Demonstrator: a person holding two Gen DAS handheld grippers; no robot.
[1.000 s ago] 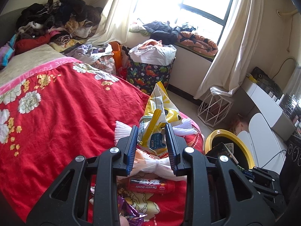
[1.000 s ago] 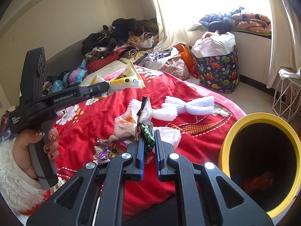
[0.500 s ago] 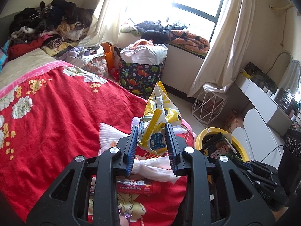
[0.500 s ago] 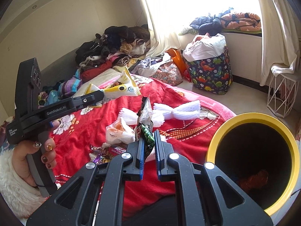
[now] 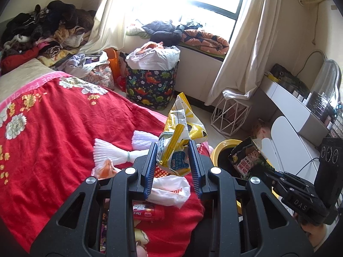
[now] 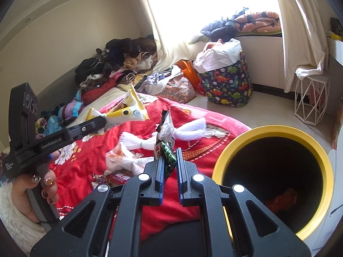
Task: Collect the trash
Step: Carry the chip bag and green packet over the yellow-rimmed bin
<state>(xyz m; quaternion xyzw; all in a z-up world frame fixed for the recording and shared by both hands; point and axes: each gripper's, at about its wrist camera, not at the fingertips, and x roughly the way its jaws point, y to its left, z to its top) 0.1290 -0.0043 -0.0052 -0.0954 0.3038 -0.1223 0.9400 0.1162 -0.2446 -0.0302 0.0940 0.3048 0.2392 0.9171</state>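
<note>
My left gripper (image 5: 172, 147) is shut on a yellow-and-white snack bag (image 5: 182, 128) and holds it above the red bedspread (image 5: 53, 128). My right gripper (image 6: 170, 156) is shut on a dark green snack wrapper (image 6: 166, 137), held just left of the yellow-rimmed bin (image 6: 276, 128). That wrapper (image 5: 248, 156) also shows in the left wrist view over the bin (image 5: 223, 145). The yellow bag (image 6: 126, 111) shows in the right wrist view at the left. On the bed lie white foam sleeves (image 5: 115, 152), a white plastic bag (image 5: 169, 188), a red packet (image 5: 148, 209) and small wrappers (image 6: 111, 176).
A dinosaur-print hamper (image 5: 152, 85) full of clothes stands by the window. A white wire stool (image 5: 231, 113) stands under the curtain. Clothes are piled at the bed's head (image 5: 42, 32). A white desk (image 5: 300, 111) is on the right. The bin holds some red trash (image 6: 283, 199).
Both grippers have moved right towards the bin with their wrappers. The bin looms larger in the right wrist view, and the dark wrapper now sits over it in the left wrist view.
</note>
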